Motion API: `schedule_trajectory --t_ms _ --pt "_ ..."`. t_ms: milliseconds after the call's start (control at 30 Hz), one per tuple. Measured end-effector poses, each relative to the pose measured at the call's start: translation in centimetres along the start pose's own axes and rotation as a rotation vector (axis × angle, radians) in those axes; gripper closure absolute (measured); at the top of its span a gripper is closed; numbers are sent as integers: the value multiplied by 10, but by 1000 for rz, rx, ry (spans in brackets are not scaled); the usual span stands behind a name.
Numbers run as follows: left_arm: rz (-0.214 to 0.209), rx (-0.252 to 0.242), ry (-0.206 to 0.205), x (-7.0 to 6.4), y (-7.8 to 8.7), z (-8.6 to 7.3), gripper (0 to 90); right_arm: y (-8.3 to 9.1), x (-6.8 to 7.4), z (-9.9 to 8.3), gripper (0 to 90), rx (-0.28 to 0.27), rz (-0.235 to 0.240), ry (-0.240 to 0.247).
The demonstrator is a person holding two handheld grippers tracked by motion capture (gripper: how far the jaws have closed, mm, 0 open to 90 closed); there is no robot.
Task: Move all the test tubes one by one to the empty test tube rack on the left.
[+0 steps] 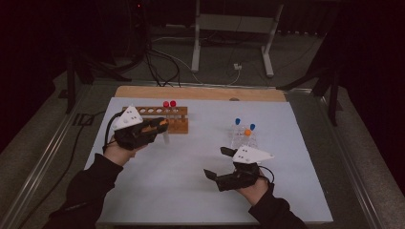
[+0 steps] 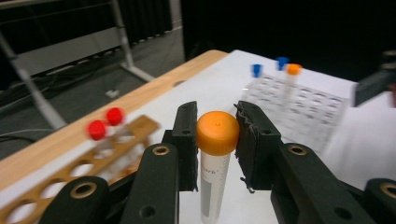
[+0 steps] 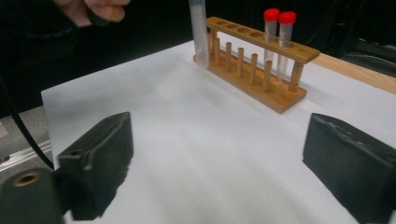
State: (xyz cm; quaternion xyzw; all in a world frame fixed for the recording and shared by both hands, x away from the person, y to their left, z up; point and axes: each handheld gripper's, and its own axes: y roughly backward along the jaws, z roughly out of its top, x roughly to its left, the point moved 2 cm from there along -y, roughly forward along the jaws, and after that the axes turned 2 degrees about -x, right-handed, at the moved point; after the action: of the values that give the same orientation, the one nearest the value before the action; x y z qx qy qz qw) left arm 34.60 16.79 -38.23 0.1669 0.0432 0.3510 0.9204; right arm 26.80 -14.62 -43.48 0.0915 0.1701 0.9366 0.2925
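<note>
The left tool (image 2: 217,140) clamps a clear plastic tube (image 2: 215,186) under its rounded orange cap (image 2: 217,132); the tube's bottom is cut off. The right tool (image 1: 223,162), at 5 o'clock on the white surface (image 1: 191,191), gapes empty.

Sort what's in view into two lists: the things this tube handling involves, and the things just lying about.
In the job:
- left gripper, shut on the orange-capped tube
- wooden tube rack holding two red-capped tubes
- clear plastic rack with two blue-capped tubes and another orange-capped one
- right gripper, open and empty

Lying about:
- cables on the floor
- metal stand legs
</note>
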Motion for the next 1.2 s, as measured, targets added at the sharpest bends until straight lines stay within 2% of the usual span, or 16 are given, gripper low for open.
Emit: schedule_trajectory --t_ms 67,167,267,433,567,600,933,1067,1200 --pt "27 -6 8 9 0 3 717 0 -1 0 18 0 -7 -7" --pt "62 -18 22 22 0 8 716 2 -3 0 13 -9 -5 -25" --pt "82 -24 29 34 -3 12 716 3 -3 1 0 -6 5 -20" --pt "130 -20 36 50 -14 15 716 3 -3 0 0 -4 6 -18" --pt "149 -10 35 60 -26 14 716 3 -3 -1 0 -12 9 -17" --pt "154 -15 45 62 -29 13 716 4 -3 -1 0 -13 7 -13" --pt "225 -19 67 84 -50 6 716 3 -5 -3 0 -7 3 -8" --pt "231 -21 82 89 -56 4 716 2 -6 -4 0 -2 5 -11" --pt "245 -22 75 92 -61 1 716 3 -6 -5 0 -1 6 -15"
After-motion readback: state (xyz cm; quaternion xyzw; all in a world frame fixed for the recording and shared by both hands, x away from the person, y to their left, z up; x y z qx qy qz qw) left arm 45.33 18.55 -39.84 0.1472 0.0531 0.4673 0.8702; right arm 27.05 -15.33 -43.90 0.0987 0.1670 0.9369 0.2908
